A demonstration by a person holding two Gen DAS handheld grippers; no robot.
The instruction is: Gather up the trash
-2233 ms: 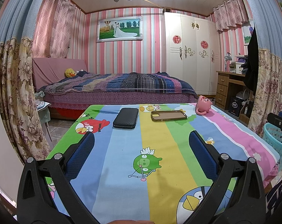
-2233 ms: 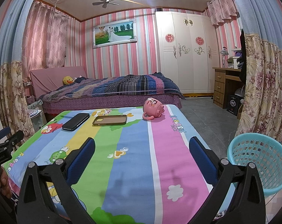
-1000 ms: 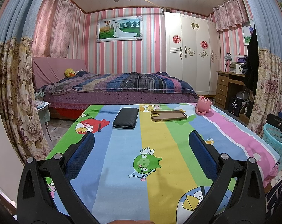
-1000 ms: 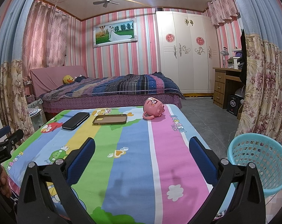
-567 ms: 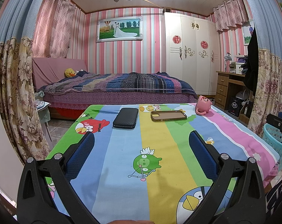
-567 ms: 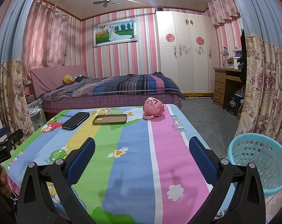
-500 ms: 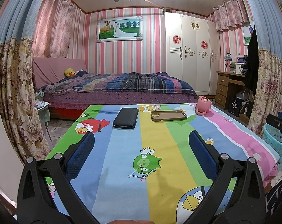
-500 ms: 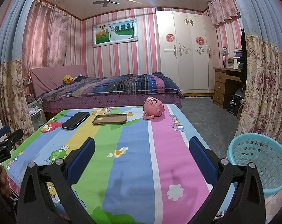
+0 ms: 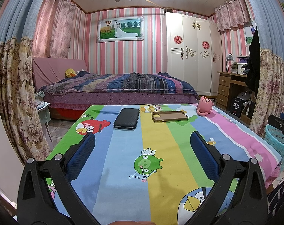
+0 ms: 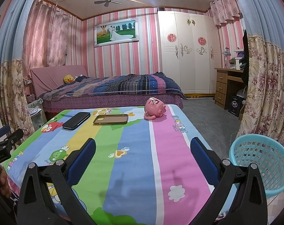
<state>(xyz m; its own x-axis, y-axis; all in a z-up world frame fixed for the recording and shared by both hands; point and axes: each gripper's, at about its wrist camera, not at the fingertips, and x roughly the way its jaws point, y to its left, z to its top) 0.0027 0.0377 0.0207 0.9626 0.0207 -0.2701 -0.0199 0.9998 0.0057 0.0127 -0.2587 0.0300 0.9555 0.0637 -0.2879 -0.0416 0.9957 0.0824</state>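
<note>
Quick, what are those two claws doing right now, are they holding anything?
Left claw: open, holding nothing, above the table.
Right claw: open, holding nothing, above the same table.

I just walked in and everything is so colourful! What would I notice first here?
Probably the bright cartoon-bird tablecloth filling the middle. At its far end lie a black case, a brown phone case and a tipped-over pink mug. A turquoise basket stands on the floor at the table's right.
</note>
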